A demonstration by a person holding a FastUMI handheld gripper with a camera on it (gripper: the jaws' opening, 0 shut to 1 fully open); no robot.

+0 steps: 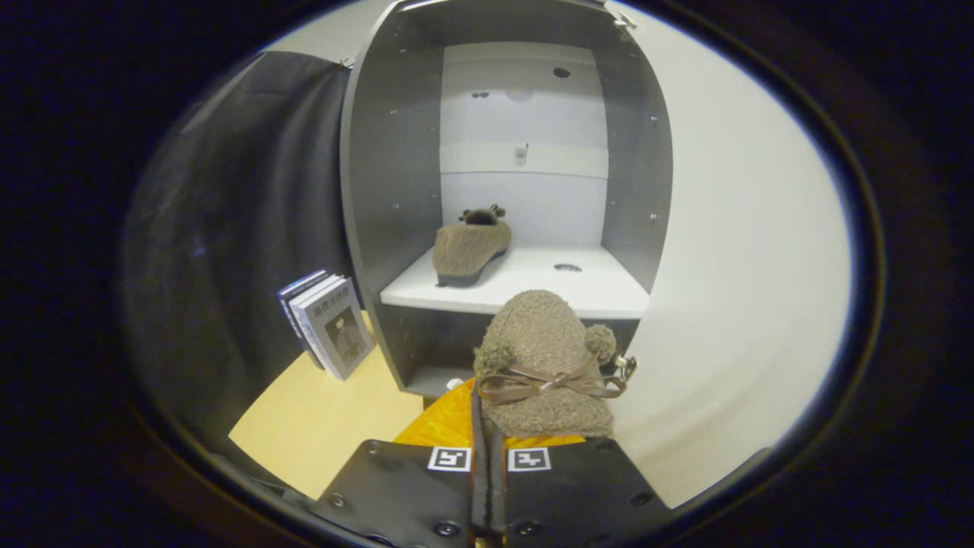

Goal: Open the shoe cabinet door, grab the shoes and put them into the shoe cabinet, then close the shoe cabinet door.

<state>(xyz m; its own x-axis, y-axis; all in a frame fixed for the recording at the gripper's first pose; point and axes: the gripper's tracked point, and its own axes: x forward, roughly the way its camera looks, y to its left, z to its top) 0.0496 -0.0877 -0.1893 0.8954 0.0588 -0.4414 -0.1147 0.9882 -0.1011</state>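
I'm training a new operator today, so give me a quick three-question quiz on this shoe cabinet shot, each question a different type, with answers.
1. True or false: the shoe cabinet stands open.
2. How many fuzzy shoes are in sight, and where is each?
3. Multiple choice: what leans beside the cabinet's left wall? A) books B) an umbrella C) a broom

Key
1. True; the white shelf inside is exposed.
2. Two: the first shoe rests on the shelf's left part; the second shoe, with a bow, is gripped at its heel edge by the gripper, just short of the shelf.
3. A, the books.
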